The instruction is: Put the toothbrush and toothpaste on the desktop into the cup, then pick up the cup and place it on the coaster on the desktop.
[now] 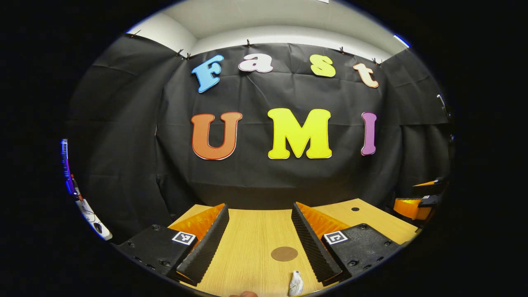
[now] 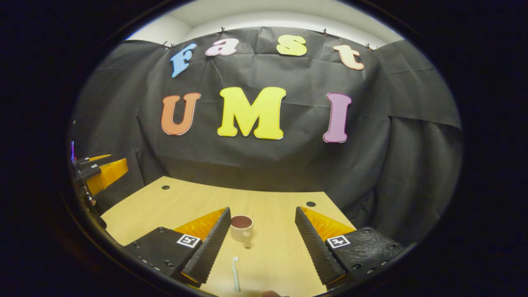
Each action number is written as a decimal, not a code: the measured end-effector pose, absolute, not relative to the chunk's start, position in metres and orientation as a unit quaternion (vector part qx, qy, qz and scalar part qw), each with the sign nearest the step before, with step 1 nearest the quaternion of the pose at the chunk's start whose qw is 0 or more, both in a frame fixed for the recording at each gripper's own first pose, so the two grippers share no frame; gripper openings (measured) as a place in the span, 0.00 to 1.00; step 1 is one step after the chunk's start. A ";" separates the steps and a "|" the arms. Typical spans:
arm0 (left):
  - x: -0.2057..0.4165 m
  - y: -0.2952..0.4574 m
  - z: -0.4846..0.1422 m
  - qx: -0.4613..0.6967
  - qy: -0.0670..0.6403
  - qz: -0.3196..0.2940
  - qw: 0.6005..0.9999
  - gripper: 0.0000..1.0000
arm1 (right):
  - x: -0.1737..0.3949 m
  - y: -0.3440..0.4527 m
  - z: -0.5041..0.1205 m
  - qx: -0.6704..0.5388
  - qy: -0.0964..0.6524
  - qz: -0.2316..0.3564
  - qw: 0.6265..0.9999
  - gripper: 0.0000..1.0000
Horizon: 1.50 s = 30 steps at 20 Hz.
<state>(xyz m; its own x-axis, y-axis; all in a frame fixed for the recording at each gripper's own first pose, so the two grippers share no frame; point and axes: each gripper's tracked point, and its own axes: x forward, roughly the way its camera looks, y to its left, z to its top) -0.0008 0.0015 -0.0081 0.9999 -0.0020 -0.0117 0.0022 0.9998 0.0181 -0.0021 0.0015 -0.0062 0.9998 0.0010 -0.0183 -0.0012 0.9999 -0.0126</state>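
Note:
In the left gripper view a round brown coaster (image 1: pixel 284 253) lies flat on the wooden desktop (image 1: pixel 247 243), between my left gripper's (image 1: pixel 260 208) open fingers. A white toothpaste tube (image 1: pixel 295 284) lies just nearer than the coaster. In the right gripper view a cream cup (image 2: pixel 241 228) stands upright with its handle toward me, just ahead of my right gripper (image 2: pixel 262 210), which is open and holds nothing. A pale toothbrush (image 2: pixel 235 279) lies on the desktop (image 2: pixel 165 206) nearer than the cup, pointing at it. Each gripper hovers above the table, and each sees the other gripper (image 1: pixel 416 198) (image 2: pixel 99 169) off to one side.
The black cloth wall hangs right behind the table's far edge. Small dark holes (image 2: pixel 310 203) (image 2: pixel 165 187) (image 1: pixel 355 209) sit near the far corners of the tabletop. A white device with cables (image 1: pixel 88 212) hangs off to the left, beyond the table.

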 end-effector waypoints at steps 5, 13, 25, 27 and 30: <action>0.000 0.005 -0.011 0.009 0.009 -0.001 1.000 0.97 | 0.000 0.004 -0.009 -0.008 0.014 0.002 1.000 0.95; 0.002 0.009 -0.009 0.011 0.008 0.003 1.000 0.89 | 0.005 0.011 -0.011 -0.009 0.021 0.007 1.000 0.95; 0.011 -0.004 -0.009 0.011 0.008 -0.009 1.000 0.97 | 0.012 0.014 -0.019 -0.008 0.037 0.013 0.999 0.95; 0.012 -0.003 -0.011 0.008 0.008 -0.010 1.000 0.96 | 0.014 0.013 -0.020 -0.008 0.044 0.013 0.999 0.95; 0.012 0.001 -0.013 0.004 0.010 -0.008 1.000 0.97 | 0.020 0.013 -0.040 -0.015 0.089 0.013 0.996 0.96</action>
<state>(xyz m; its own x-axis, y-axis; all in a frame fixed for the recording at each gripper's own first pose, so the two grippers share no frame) 0.0124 0.0012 -0.0127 0.9997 -0.0157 -0.0198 0.0159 0.9998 0.0074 0.0201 0.0132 -0.0396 0.9837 0.0228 -0.1785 -0.0281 0.9992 -0.0276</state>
